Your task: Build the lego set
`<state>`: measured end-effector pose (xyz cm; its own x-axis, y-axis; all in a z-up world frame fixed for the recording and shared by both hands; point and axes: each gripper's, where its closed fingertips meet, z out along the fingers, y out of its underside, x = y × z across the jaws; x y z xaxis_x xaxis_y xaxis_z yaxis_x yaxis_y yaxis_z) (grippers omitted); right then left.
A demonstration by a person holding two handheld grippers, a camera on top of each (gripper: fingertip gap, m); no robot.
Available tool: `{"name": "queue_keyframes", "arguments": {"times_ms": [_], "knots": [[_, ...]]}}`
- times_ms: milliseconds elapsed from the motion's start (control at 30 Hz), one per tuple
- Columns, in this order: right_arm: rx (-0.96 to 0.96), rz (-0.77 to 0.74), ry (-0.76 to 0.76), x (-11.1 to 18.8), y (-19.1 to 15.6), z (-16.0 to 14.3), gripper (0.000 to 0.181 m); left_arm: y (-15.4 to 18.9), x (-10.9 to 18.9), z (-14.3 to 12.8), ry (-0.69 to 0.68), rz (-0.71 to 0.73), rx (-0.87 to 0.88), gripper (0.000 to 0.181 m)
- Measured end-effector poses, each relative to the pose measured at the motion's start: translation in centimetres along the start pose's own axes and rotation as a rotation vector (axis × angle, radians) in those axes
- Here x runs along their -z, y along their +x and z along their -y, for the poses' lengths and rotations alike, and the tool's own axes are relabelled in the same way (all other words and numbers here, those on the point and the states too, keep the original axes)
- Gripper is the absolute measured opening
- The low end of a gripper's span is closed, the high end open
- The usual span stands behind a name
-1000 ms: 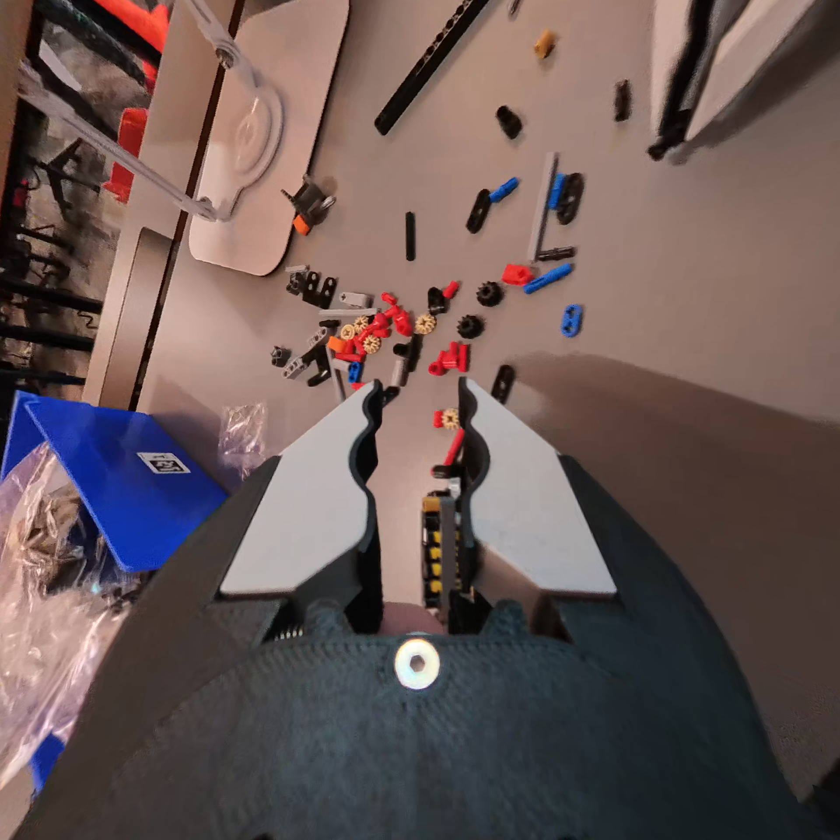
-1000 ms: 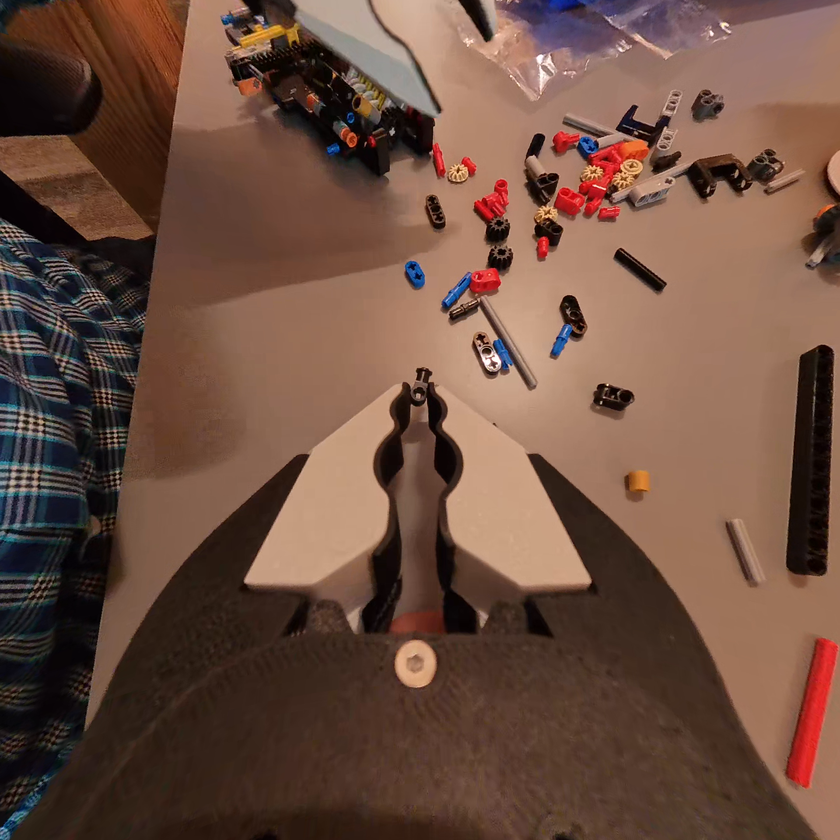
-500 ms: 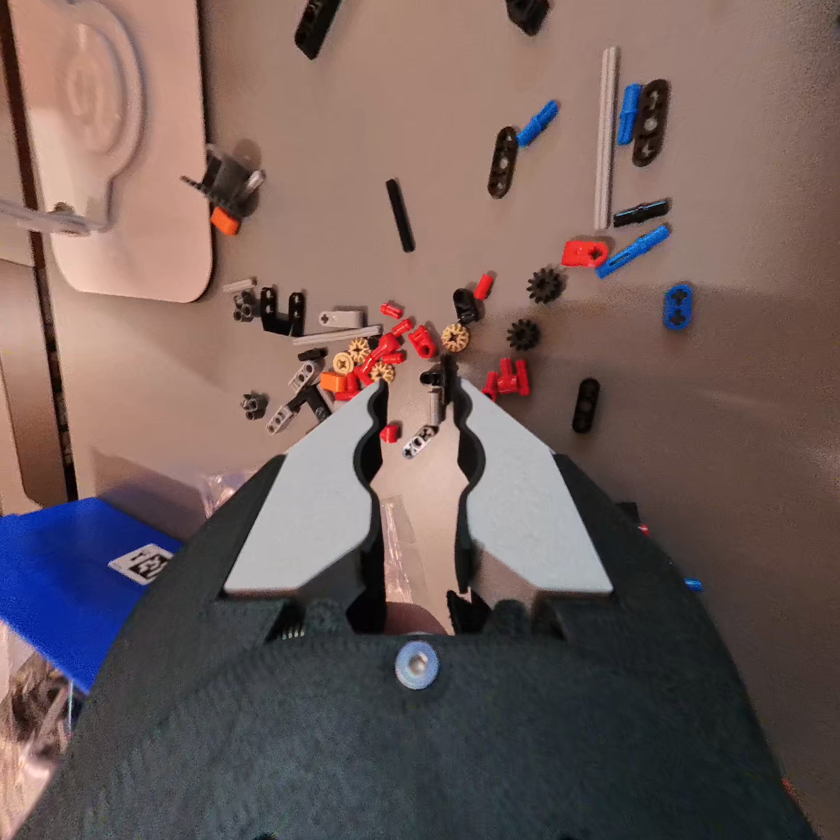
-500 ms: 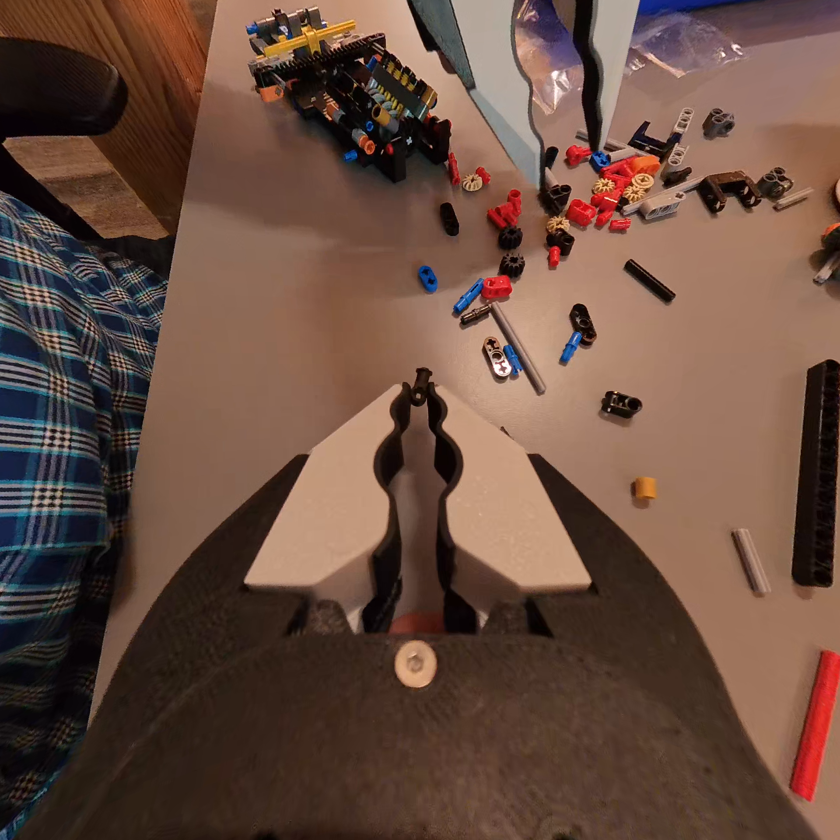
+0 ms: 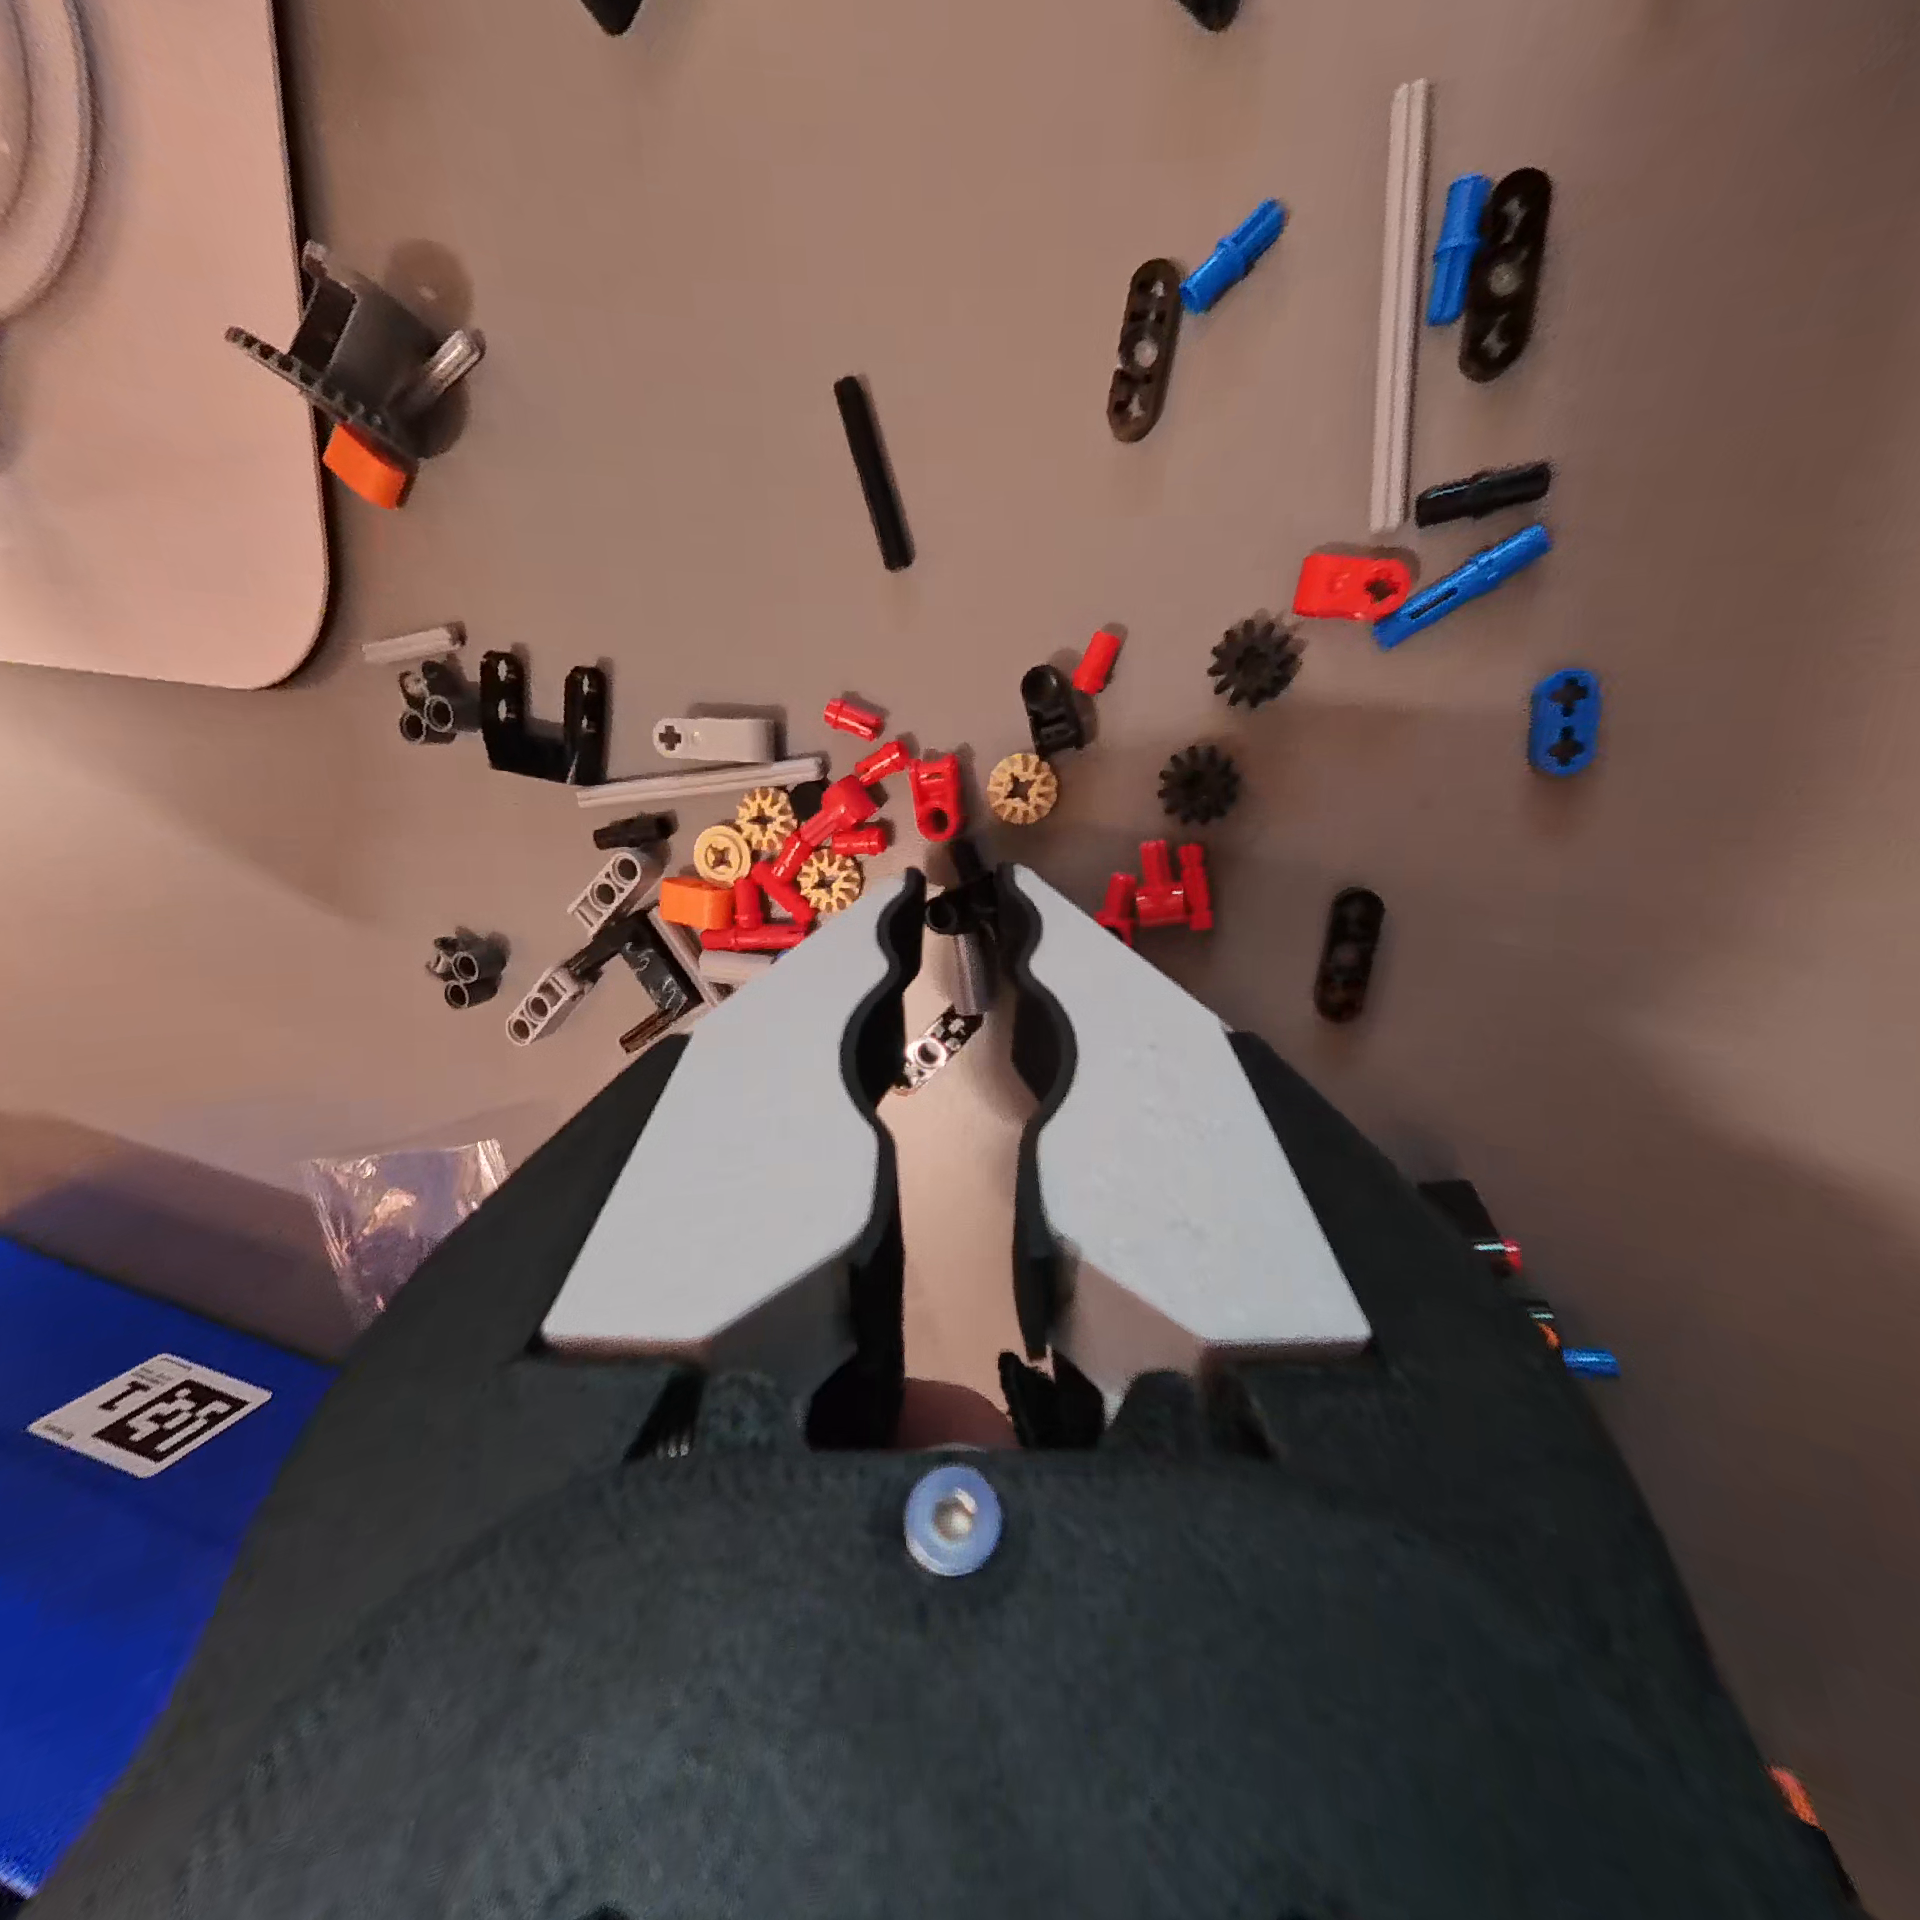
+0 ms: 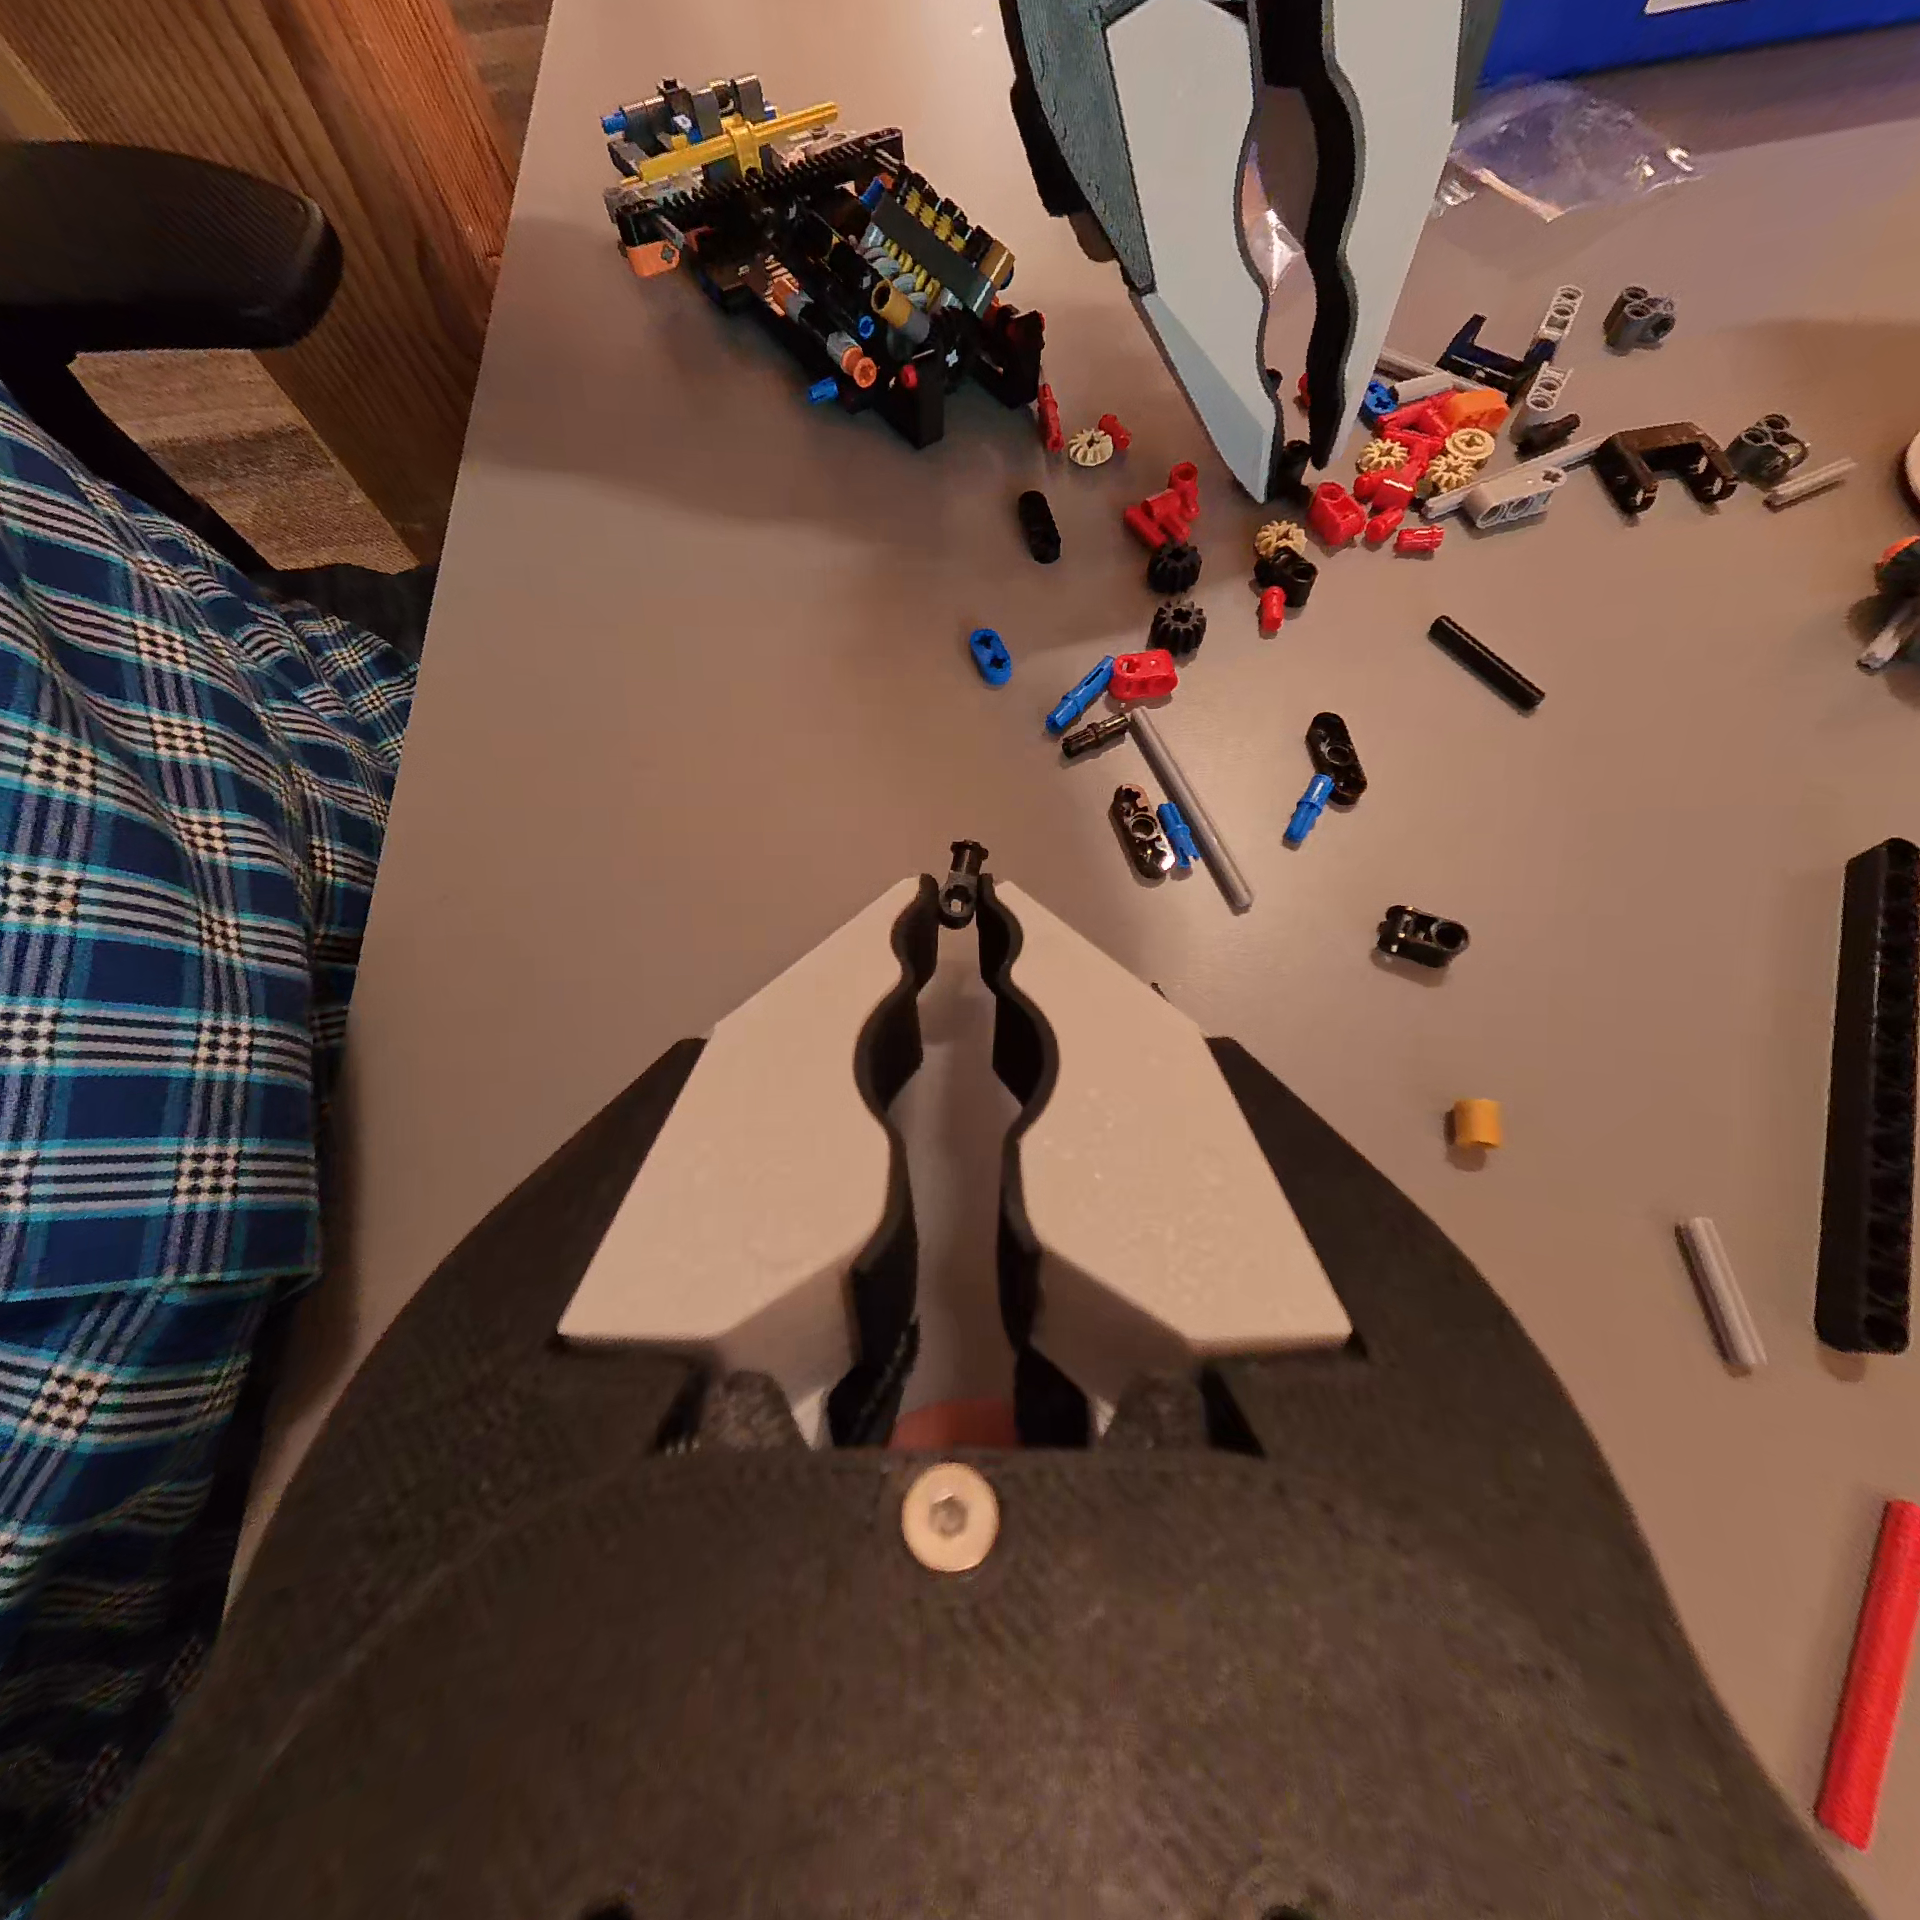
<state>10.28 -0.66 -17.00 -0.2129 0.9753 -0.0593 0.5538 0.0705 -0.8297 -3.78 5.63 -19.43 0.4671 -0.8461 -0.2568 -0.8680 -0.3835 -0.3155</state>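
Note:
My left gripper [image 5: 963, 883] is down in the pile of loose red, tan and black pieces [image 5: 831, 831], its jaws narrowed around a small black connector [image 5: 961, 906] with a grey piece [image 5: 971, 971] just behind it. In the right wrist view the left gripper [image 6: 1288, 462] stands tip-down on the table. My right gripper [image 6: 958, 896] is shut on a small black pin piece [image 6: 961, 883] and holds it above the grey table [image 6: 675, 727]. The part-built model [image 6: 831, 270] sits at the far left, apart from both grippers.
A blue box [image 5: 104, 1403] and a plastic bag [image 5: 395, 1205] lie at the left. A long black beam [image 6: 1870, 1091], a red axle [image 6: 1870, 1683], a grey axle [image 6: 1720, 1288] and a tan bush [image 6: 1475, 1122] lie at the right. A plaid-sleeved person [image 6: 156, 831] is at the table's left edge. The left gripper's tips are roughly 15 cm from the right gripper's. To the tan bush [image 6: 1475, 1122]: right tips about 10 cm, left tips about 15 cm.
My left gripper has left the model, moved over and down into the loose pile, and its jaws have narrowed around the black connector. My right gripper has stayed put with its pin.

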Motion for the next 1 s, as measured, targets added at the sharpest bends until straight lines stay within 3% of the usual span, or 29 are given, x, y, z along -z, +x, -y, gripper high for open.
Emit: {"name": "queue_keyframes", "arguments": {"times_ms": [400,633,833,1000], "knots": [[0.074,-0.078,-0.074,-0.5,0.4,-1.1,0.008,0.2,1.1,-0.1,0.049,0.084,0.030,0.005],[0.071,-0.102,-0.060,-0.2,0.6,-0.7,0.017,1.0,2.9,1.2,0.165,0.099,0.065,0.005],[-0.015,-0.109,0.097,0.3,1.4,3.3,0.017,2.3,6.6,5.3,0.458,0.070,0.189,0.004],[-0.253,-0.047,0.275,0.6,2.8,6.9,0.014,3.1,8.5,7.2,0.443,0.324,-0.021,0.005]]}}
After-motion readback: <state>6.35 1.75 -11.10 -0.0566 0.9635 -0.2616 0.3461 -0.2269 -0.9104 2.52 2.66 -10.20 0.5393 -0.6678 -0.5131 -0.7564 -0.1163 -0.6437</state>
